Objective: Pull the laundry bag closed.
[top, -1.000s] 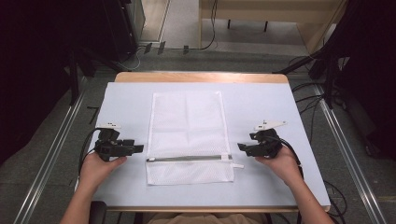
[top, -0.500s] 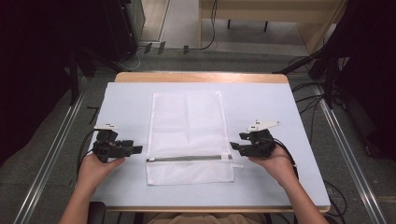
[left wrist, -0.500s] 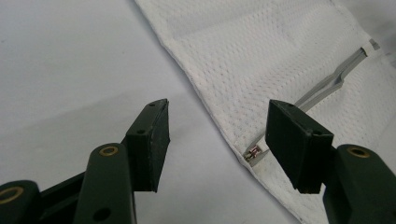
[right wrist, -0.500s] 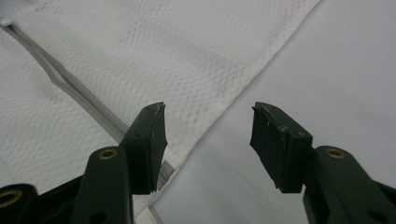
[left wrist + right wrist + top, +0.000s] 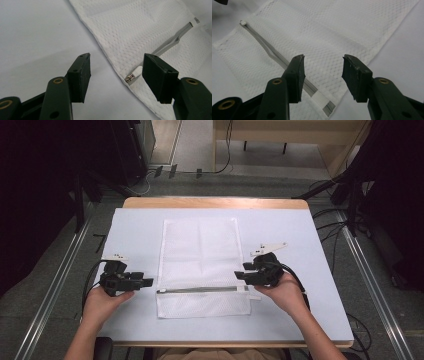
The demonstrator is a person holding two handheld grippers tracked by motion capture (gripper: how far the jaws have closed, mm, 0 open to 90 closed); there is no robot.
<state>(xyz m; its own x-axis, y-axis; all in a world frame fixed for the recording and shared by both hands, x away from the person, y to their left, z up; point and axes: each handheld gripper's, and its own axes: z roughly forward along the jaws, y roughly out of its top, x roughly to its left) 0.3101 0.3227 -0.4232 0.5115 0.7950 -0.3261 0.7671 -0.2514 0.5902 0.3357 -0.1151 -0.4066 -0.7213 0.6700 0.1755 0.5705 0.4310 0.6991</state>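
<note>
A white mesh zip bag (image 5: 200, 255) lies flat in the middle of the table, its grey zipper (image 5: 200, 290) running across near the front end. My left gripper (image 5: 148, 282) is open just left of the zipper's left end. In the left gripper view the mesh bag (image 5: 140, 30) fills the upper right and the small zipper pull (image 5: 133, 74) sits at the bag's edge, close to the right-hand jaw of the left gripper (image 5: 117, 72). My right gripper (image 5: 239, 275) is open at the bag's right edge. In the right gripper view the right gripper (image 5: 323, 72) stands over the mesh (image 5: 324, 32), with the zipper's end (image 5: 322, 100) below.
The pale mat (image 5: 135, 230) covers a wooden table (image 5: 210, 202). Bare mat lies on both sides of the bag. Dark equipment and cables (image 5: 345, 220) stand on the floor around the table.
My right gripper has moved left and slightly away from the front edge, up to the bag's right edge by the zipper's end. The left gripper has hardly moved.
</note>
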